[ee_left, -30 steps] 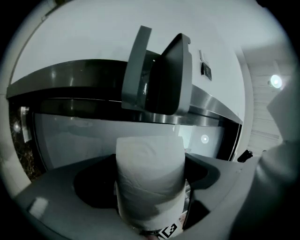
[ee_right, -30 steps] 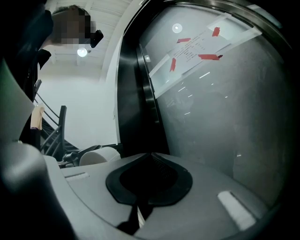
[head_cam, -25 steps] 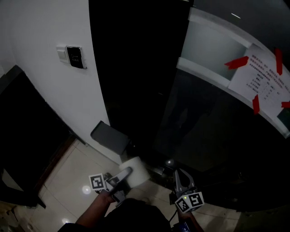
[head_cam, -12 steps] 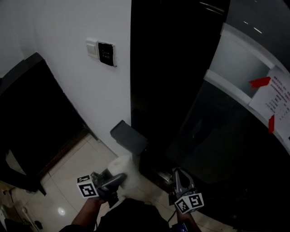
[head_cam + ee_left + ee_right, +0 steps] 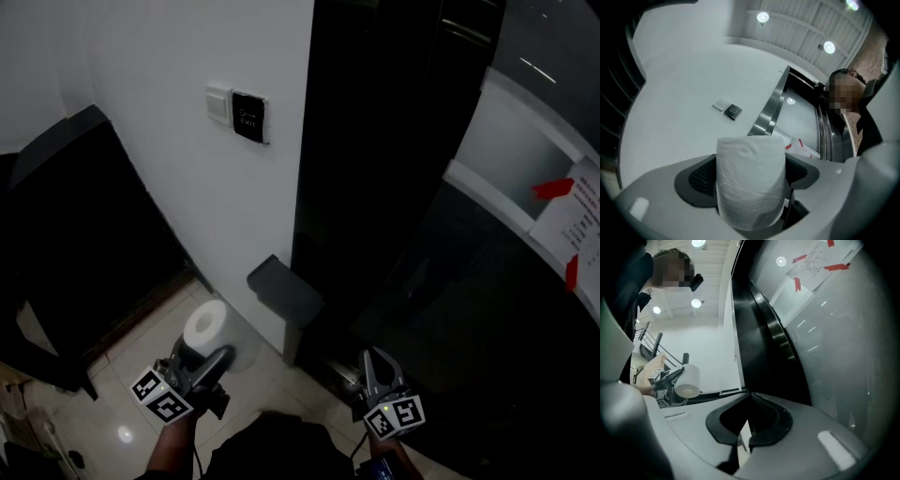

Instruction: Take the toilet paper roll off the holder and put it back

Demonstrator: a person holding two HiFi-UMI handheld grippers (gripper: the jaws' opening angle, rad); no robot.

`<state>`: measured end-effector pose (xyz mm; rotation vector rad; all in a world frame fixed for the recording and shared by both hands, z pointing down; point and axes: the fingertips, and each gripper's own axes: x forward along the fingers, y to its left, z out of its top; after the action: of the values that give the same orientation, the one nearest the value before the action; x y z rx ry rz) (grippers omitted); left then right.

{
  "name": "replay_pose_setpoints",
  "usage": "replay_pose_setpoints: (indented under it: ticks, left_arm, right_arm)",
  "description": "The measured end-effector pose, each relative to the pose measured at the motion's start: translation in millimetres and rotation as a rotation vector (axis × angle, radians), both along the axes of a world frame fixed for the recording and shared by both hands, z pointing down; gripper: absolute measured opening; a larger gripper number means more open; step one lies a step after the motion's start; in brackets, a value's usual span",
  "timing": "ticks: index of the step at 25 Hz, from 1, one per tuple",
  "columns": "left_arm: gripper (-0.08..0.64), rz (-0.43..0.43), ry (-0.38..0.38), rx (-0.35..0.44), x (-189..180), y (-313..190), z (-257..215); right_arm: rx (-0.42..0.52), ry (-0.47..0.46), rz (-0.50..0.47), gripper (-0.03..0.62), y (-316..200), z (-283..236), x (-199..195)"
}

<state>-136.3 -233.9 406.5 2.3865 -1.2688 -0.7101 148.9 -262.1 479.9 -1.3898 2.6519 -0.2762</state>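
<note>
In the head view a white toilet paper roll (image 5: 208,323) is held above the beige floor, left of the dark grey holder box (image 5: 281,289) on the wall corner. My left gripper (image 5: 211,353) is shut on the roll and points up. The left gripper view shows the roll (image 5: 750,185) upright and pinched between both dark pads of that gripper (image 5: 750,173). My right gripper (image 5: 368,359) sits low at the black panel, right of the holder, shut and holding nothing. In the right gripper view its jaws (image 5: 750,397) meet at the tips, and the roll (image 5: 689,380) shows far off to the left.
A white wall carries a light switch and a black exit panel (image 5: 249,117). Black glossy panels (image 5: 375,187) fill the middle and right, with a taped paper notice (image 5: 586,220) at the far right. A dark cabinet (image 5: 75,225) stands at the left over the tiled floor (image 5: 131,333).
My left gripper has carried the roll leftward, away from the holder and the black panel, out over the floor. The head view has swung with it. The right gripper has stayed put.
</note>
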Motion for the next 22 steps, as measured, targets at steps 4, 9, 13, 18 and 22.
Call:
replay_pose_setpoints:
  ticks: [4,9,13,18,22]
  left_arm:
    - [0.436,-0.030,0.006,0.012,-8.1,0.8,-2.4]
    - [0.431,0.001,-0.018,0.007,1.1,-2.0,-1.9]
    - [0.430,0.015,-0.011,0.010,10.2,-3.8,-2.1]
    - [0.431,0.028,-0.011,0.018,12.6,-5.4,-6.8]
    - [0.431,0.034,-0.017,0.029,12.3,-4.2,-11.2]
  right_arm:
    - [-0.003,0.003,0.012,0.014,0.6,0.8,3.1]
    - [0.001,0.007,0.027,0.013,3.2,-0.6,9.2]
    - [0.004,0.007,0.027,0.013,6.5,-3.6,11.7]
    - [-0.008,0.003,0.045,0.014,10.7,-1.1,18.9]
    - [-0.014,0.001,0.040,0.014,12.3,1.3,17.1]
